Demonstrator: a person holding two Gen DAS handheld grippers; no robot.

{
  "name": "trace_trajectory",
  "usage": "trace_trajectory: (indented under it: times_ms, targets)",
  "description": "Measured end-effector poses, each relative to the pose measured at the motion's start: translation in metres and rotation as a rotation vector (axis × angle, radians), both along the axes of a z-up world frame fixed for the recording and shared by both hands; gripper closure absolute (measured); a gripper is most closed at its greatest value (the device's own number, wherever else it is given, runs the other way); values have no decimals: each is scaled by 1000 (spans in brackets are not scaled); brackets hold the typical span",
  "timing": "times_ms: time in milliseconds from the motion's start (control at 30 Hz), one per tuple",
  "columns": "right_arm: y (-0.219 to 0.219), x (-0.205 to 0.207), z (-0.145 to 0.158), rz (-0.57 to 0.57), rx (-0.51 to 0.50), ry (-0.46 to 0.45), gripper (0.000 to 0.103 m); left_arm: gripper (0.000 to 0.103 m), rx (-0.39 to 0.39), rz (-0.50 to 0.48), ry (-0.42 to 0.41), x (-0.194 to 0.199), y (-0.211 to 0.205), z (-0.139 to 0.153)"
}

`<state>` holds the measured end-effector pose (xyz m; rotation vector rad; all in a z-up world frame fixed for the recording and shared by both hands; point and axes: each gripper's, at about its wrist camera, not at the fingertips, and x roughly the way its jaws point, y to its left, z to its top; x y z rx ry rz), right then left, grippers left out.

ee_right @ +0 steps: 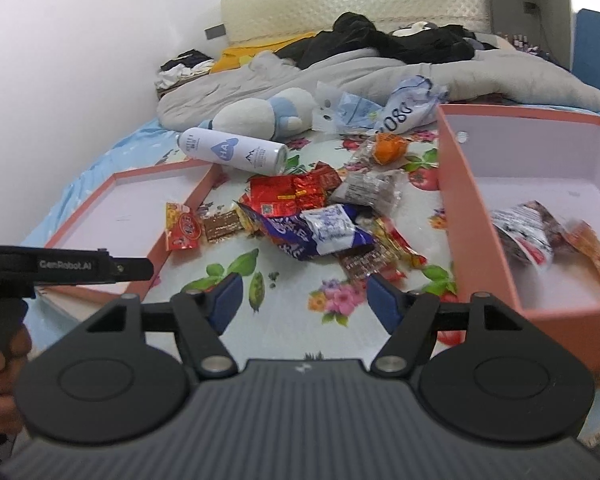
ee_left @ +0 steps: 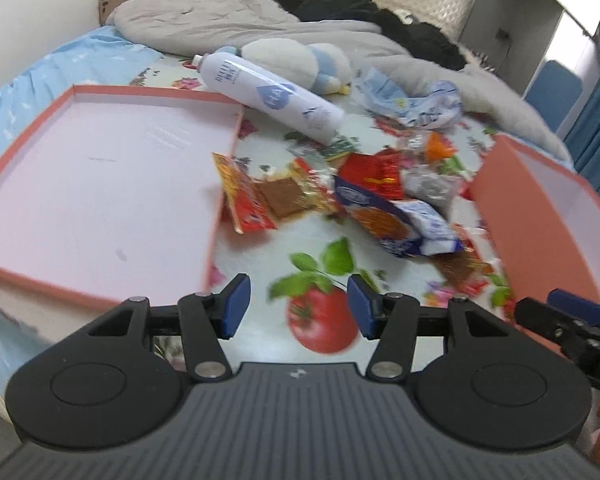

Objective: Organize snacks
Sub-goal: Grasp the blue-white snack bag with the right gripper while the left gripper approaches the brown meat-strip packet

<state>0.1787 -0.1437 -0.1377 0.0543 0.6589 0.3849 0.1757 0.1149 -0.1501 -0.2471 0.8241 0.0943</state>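
A heap of snack packets (ee_left: 364, 196) (ee_right: 308, 216) lies on the flowered bedsheet between two pink boxes. The shallow pink lid (ee_left: 100, 184) (ee_right: 132, 208) on the left holds nothing. The deeper pink box (ee_right: 540, 216) (ee_left: 540, 216) on the right holds a dark packet (ee_right: 520, 232) and an orange one (ee_right: 596, 256). My left gripper (ee_left: 298, 306) hangs open above the sheet, short of the heap, nothing between its blue pads. My right gripper (ee_right: 304, 300) is also open and empty, just in front of the heap and left of the deep box.
A white spray can (ee_left: 268, 98) (ee_right: 232, 154) lies behind the heap against the lid's far corner. A plush toy (ee_right: 260, 114), crumpled plastic bags (ee_right: 384, 112) and a grey duvet (ee_left: 228, 20) fill the back of the bed. A hand (ee_right: 0, 364) holds the left gripper's handle.
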Motion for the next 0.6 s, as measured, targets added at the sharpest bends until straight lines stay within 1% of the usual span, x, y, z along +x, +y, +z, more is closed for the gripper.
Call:
trace_trajectory:
  times_ms: [100,200,367,467,500,567,600]
  targets:
    - [10,17,-4,38,-29,7,33,44,42,-3,27,16,10,-5]
    - [20,34,-10,78,-70,19,33,44,111,-53,47,33,12,-8]
    - [31,60,-18,145,-125,28,33,44,286,-204,82,67,-1,-10]
    - [39,72,-24,193,-156,27,33,44,367,-289,96,89,-9,-14]
    - [42,76,-25,213,-163,27,33,44,378,-315,103,96,-11,-16]
    - [46,84,-27,233,-168,24,33,43,362,-366,133,114,-11,-19]
    - [47,87,-27,234,-167,27,33,43,372,-386,141,123,-10,-20]
